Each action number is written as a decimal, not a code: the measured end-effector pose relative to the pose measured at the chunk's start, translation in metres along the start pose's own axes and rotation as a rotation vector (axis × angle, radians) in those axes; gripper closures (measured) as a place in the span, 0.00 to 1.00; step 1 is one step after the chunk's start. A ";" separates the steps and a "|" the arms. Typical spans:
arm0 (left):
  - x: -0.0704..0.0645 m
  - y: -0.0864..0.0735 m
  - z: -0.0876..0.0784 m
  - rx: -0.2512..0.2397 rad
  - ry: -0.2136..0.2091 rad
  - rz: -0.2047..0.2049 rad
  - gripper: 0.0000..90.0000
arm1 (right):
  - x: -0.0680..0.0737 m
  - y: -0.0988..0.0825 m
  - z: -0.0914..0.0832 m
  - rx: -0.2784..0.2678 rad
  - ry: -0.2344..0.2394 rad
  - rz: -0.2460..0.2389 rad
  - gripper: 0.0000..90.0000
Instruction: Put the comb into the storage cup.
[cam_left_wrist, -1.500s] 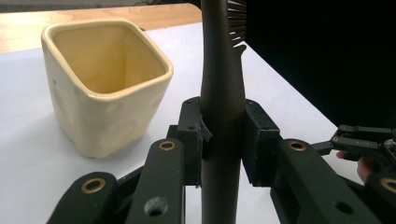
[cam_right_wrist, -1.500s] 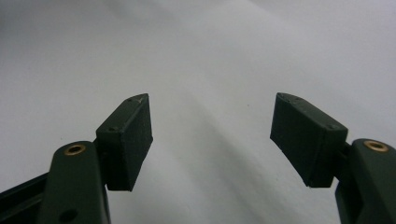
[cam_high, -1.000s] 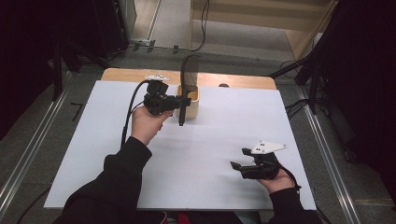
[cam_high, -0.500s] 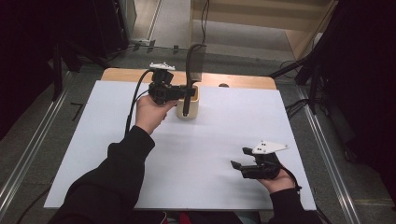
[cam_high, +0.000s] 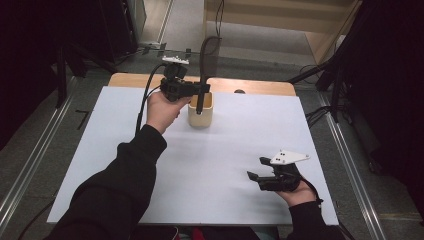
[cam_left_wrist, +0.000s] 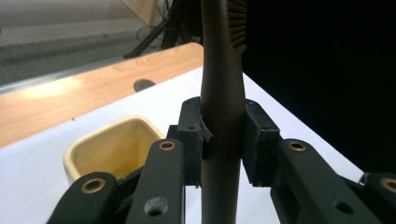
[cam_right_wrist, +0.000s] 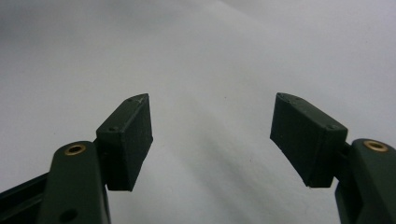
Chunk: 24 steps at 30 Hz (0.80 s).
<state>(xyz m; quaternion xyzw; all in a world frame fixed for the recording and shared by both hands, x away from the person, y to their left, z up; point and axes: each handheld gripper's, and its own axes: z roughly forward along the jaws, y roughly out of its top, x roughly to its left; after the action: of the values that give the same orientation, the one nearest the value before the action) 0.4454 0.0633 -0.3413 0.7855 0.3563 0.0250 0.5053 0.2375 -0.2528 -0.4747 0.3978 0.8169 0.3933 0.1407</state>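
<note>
A dark brush (cam_high: 206, 65) stands upright, bristle head up, its handle (cam_left_wrist: 223, 116) clamped between the jaws of my left gripper (cam_high: 199, 90) (cam_left_wrist: 223, 140). The handle's lower end hangs over the mouth of a cream square cup (cam_high: 201, 112) (cam_left_wrist: 109, 149) on the white sheet near the far edge. My right gripper (cam_high: 257, 177) (cam_right_wrist: 212, 135) rests low at the near right of the sheet, jaws wide apart with nothing between them.
A white sheet (cam_high: 225, 150) covers the table, with a wooden strip (cam_high: 250, 86) along its far edge. Metal rails run down both sides (cam_high: 350, 150). Cables and dark stands sit on the floor beyond.
My left gripper has lifted the brush and carried it toward the far edge, so the handle now hangs over the cup. The right gripper has stayed put.
</note>
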 end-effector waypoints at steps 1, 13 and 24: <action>0.001 0.002 0.000 -0.005 -0.005 -0.001 0.80 | 0.000 0.000 0.000 -0.006 -0.001 0.000 0.31; 0.013 0.020 0.004 -0.021 0.048 0.024 0.80 | 0.000 0.001 0.000 -0.008 0.002 -0.002 0.31; 0.023 0.020 0.012 -0.057 0.078 0.007 0.80 | -0.002 0.001 0.000 -0.008 0.006 -0.003 0.31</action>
<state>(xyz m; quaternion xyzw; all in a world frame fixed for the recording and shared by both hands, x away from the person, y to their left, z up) 0.4784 0.0627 -0.3384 0.7702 0.3724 0.0676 0.5133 0.2393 -0.2535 -0.4739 0.3950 0.8163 0.3974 0.1402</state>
